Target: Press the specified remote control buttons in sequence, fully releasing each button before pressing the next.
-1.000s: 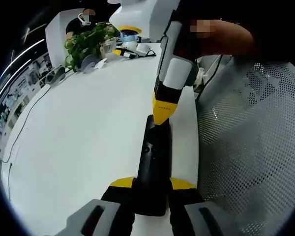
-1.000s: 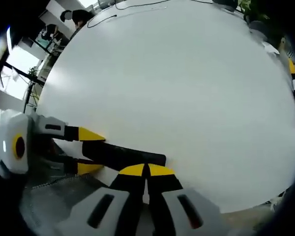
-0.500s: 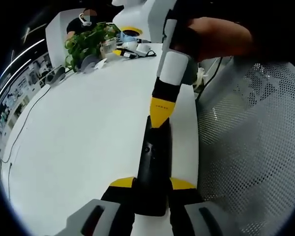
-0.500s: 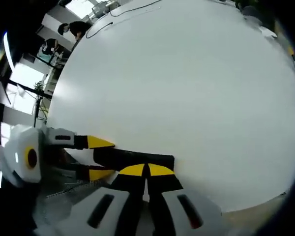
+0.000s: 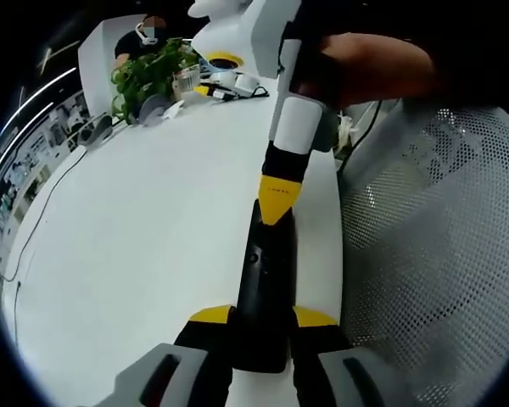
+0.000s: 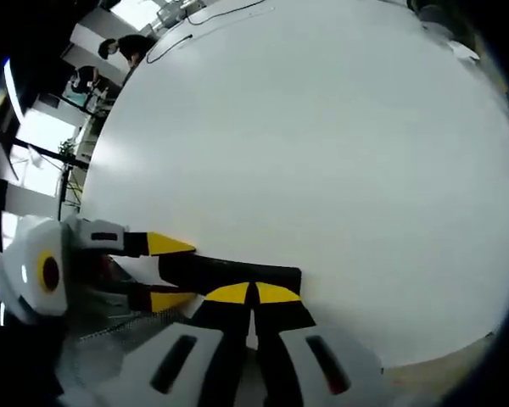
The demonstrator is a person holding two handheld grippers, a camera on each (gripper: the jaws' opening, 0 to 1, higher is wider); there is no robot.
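Left gripper view first: the left gripper (image 5: 263,320) has its two yellow-tipped jaws clamped on the near end of a black remote (image 5: 265,280), which lies lengthwise on the white table (image 5: 136,237) close to its right edge. And there's the right gripper (image 5: 277,202), coming in from the far side, jaws pressed together into one yellow point, that point sitting right at the far end of the remote; whether it actually touches the buttons I can't tell. A hand (image 5: 365,68) grips its white body up top. To the right of the table, a grey mesh chair (image 5: 433,246). Far across the table, a leafy plant (image 5: 148,72) and some small clutter (image 5: 225,83) beside it. Over to the right gripper view: the right gripper (image 6: 253,293) shows its own jaws closed tight, yellow tips meeting with nothing between them, poised just at the near side of the remote (image 6: 229,273), which lies across the view at the table's near edge. From the left, the left gripper (image 6: 165,271) holds the remote's end between its yellow tips. The table (image 6: 322,153) stretches wide and white beyond, with a cable (image 6: 212,17) at its far edge.
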